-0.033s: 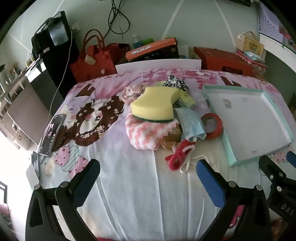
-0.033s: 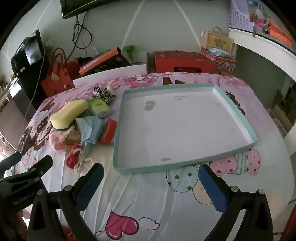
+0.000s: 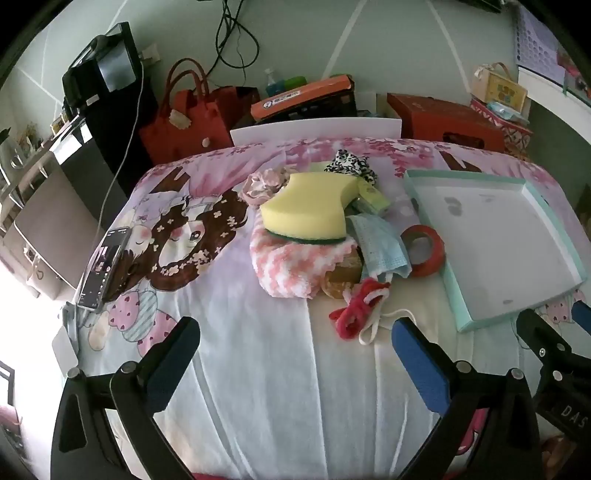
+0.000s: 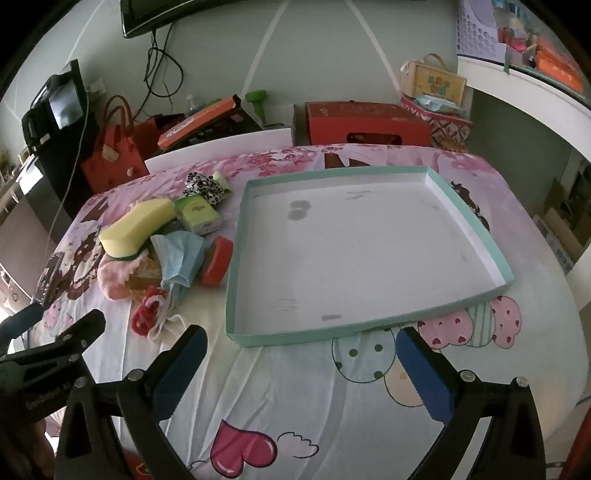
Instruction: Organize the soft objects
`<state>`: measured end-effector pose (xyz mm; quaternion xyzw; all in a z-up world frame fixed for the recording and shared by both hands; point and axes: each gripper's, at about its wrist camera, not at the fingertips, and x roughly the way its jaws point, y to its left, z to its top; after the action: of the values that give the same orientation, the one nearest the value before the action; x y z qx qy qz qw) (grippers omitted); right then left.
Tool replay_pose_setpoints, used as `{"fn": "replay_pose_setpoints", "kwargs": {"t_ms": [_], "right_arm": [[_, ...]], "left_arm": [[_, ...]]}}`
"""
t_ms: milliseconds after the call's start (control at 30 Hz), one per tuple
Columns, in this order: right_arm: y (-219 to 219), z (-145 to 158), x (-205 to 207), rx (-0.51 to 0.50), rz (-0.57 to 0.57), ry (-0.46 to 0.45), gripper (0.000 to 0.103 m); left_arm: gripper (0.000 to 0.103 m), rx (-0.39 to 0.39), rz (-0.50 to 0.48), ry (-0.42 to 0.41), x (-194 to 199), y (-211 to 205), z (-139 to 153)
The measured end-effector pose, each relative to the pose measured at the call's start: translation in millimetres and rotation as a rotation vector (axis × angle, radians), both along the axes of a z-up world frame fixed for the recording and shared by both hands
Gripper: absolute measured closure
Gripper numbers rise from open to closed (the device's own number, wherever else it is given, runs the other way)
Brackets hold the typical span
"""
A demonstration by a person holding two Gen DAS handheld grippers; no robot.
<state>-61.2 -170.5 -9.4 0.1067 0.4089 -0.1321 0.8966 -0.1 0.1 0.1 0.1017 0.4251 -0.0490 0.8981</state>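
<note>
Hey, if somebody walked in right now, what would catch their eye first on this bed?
Probably the heap of soft things on the left part of the bed, topped by a yellow sponge lying on a pink knitted cloth. To its right sits a big empty tray with a mint-green rim. Both grippers, left gripper and right gripper, hang open near the bed's front edge.

A home bedroom: a cartoon-print bedsheet (image 3: 221, 369), red handbag (image 3: 184, 122) and wall-mounted television (image 4: 147, 14).

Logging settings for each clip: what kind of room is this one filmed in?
Probably a lived-in home room, perhaps a bedroom. A pink cartoon-print sheet covers the work surface, a red handbag and red gift box sit against the wall, and a wall-mounted screen trails cables.
</note>
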Motion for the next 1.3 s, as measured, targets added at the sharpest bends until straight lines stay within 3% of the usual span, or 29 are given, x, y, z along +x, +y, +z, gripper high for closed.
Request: {"fn": "replay_pose_setpoints", "kwargs": {"t_ms": [1300], "right_arm": [[-0.9,-1.1,0.1,0.004,-0.001,0.002,0.0]], "left_arm": [[0.0,-0.006,0.008,0.014,1.1,2.6,-1.3]]}}
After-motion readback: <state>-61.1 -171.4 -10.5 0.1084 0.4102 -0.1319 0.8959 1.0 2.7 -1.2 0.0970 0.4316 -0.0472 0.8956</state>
